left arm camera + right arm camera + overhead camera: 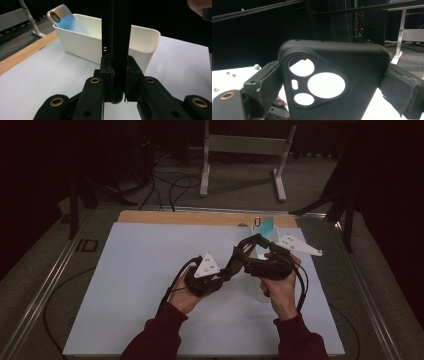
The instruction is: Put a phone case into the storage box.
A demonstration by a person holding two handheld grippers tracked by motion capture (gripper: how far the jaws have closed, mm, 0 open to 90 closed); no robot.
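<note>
Case [337,82] clamped edge-on by both grippers, left [117,75] and right [332,82], for handover above bench [150,270] near bin [82,47].

black phone case [332,82]: matt, smooth, rubbery-looking plastic; clean-cut camera openings.
right gripper [332,82] pads [404,87]: rough, worn black foam or rubber, frayed at the edges.
left gripper [116,75] jaws: matt black plastic with brass-coloured metal rivets.
grey three-cornered plate [207,265]: flat, pale, matt.
white bin [140,42]: smooth plastic, slight sheen, rounded rim.
second phone case [65,21] in the bin: glossy, with a blue-to-silver sheen.
table sheet [145,285]: pale, matt, smooth, paper-like.
far edge of the table [180,217]: bare wood, light brown, matt.
sleeves [155,340]: dark red cloth, soft knit.
floor [240,190]: grey, rough carpet.
</note>
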